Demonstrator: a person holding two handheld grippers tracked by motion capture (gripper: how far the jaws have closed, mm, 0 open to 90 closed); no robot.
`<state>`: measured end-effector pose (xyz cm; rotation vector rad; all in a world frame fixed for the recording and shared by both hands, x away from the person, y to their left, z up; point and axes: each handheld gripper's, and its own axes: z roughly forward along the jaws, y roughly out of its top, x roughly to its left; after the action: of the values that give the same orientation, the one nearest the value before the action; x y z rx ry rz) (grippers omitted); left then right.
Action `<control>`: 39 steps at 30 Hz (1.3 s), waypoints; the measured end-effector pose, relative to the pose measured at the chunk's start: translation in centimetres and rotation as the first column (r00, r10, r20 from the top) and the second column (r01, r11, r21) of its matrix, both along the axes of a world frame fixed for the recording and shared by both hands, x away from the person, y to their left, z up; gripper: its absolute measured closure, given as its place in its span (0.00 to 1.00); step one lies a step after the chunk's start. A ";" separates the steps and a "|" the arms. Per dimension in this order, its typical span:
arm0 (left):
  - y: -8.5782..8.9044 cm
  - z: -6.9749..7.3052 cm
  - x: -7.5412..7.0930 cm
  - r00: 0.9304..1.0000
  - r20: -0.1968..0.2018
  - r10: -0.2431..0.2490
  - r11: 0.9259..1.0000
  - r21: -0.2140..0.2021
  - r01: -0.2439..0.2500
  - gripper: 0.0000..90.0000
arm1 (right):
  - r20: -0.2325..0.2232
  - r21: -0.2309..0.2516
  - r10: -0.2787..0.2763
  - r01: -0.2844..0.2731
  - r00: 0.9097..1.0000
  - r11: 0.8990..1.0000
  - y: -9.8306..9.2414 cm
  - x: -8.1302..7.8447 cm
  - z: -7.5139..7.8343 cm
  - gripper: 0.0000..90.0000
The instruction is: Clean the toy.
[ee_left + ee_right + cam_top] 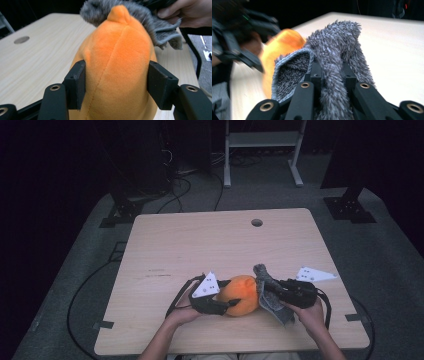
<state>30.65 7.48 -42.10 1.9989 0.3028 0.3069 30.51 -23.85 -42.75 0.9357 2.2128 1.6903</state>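
- Near edge of the high view: two forearms coming up from the bottom, one hand (182,314) on the left gripper (220,296), the other hand (311,314) on the right gripper (270,292).
- Left gripper: clamped on the orange plush toy (240,295), one black jaw pressed into each flank, clear in the left gripper view around the toy's seam (113,75); grey three-cornered plate on top.
- Orange plush toy: resting on the light wooden tabletop (200,245) near its front edge, between the two grippers.
- Right gripper: clenched on a fuzzy grey cloth (270,292); in the right gripper view a fold of the cloth (334,75) pinched between the jaws, pile standing up above them.
- Grey cloth: draped against the toy's right end, touching it; in the left gripper view spread behind the toy's pointed tip (160,27).
- Farther up the tabletop: bare wood with a round cable hole (256,222) near the far edge.
- Beyond the tabletop: grey carpet (390,255), loose black cables (180,190), white frame legs (262,150), dark background.
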 end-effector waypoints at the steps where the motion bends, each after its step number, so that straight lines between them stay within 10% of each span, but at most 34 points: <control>1: 0.1 -0.1 0.1 1.000 -0.009 0.000 1.000 0.001 0.000 0.42 | -0.025 -0.019 -0.007 0.006 1.000 1.000 -0.1 0.3 -0.5 0.85; 5: 0.4 0.0 0.2 1.000 -0.015 0.008 1.000 -0.007 -0.008 0.42 | -0.087 -0.055 -0.020 0.015 0.996 0.998 -0.4 1.0 -1.5 0.85; 14: -0.8 0.6 -0.6 1.000 0.014 -0.003 0.999 0.037 0.003 0.42 | 0.079 0.088 0.053 -0.060 0.995 0.994 0.9 -1.4 2.7 0.85; 20: -1.1 -0.1 -0.4 1.000 -0.004 -0.020 1.000 0.013 0.020 0.35 | 0.069 -0.026 0.078 -0.077 0.995 0.997 2.1 -1.2 1.7 0.85; 31: -1.5 -0.8 -0.1 0.999 -0.025 0.021 1.000 0.002 -0.021 0.27 | -0.002 -0.057 0.012 -0.012 1.000 0.998 -0.4 -0.5 0.4 0.84; 39: -1.9 -0.7 -0.3 1.000 -0.002 0.004 1.000 0.002 -0.004 0.25 | 0.083 -0.085 0.055 -0.048 0.995 0.995 1.4 -1.7 2.3 0.85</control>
<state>30.31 5.61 -42.75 2.0003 0.3080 0.3082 28.82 -22.46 -40.49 0.7786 2.2500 1.6145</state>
